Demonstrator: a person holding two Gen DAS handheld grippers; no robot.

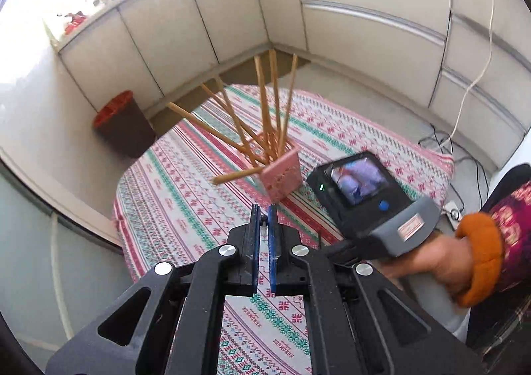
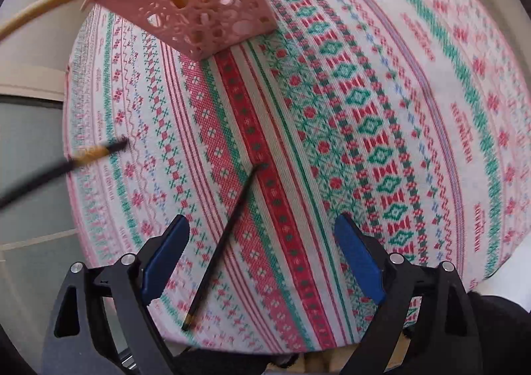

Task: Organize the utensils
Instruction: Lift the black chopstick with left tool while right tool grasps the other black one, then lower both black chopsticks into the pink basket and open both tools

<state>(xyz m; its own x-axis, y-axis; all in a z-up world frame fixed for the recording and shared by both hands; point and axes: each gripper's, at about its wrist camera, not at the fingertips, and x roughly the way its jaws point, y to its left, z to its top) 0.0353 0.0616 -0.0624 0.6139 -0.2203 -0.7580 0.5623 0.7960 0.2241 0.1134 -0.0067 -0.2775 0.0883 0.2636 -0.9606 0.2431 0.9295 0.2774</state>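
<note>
In the right wrist view, the right hand-held gripper is released, its blue pads spread wide above the patterned cloth that covers the counter. A thin dark chopstick lies flat on the cloth between the two pads, touching neither; it slants from the lower centre of the frame up toward the middle. A second dark chopstick with a tan band sits at the left edge of the frame, blurred, well to the left of the pads. The pink perforated holder stands at the upper left, well ahead of the gripper.

In the left wrist view, the left hand-held gripper is clenched, its blue pads nearly together with nothing seen between them. The same pink holder sits just above the fingertips in the centre of the frame, bristling with wooden chopsticks that fan upward. At the right, a person's hand grips the other tool's handle.
</note>
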